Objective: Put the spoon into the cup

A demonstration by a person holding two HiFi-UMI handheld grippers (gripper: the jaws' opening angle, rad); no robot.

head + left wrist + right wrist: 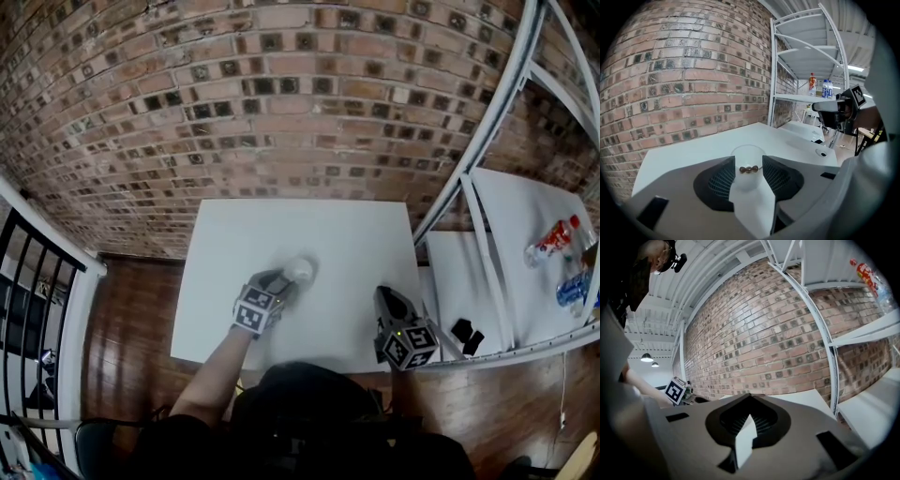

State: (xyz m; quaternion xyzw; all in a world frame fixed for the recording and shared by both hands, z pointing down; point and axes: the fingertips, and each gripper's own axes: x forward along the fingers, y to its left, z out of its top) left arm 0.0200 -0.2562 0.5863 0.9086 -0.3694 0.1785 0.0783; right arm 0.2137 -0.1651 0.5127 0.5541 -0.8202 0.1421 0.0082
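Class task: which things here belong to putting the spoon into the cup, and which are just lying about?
Job: translucent cup, brown beaded piece inside it (probably the spoon), left gripper, white table.
Lying about: shelf bottles, black items on the side table.

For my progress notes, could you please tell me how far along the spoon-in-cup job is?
Done, it seems: a brown beaded piece, likely the spoon, sits in the cup. In hand: nothing; the left claw straddles the cup, open, and the right claw is shut and empty. Left: drawing the left claw back.
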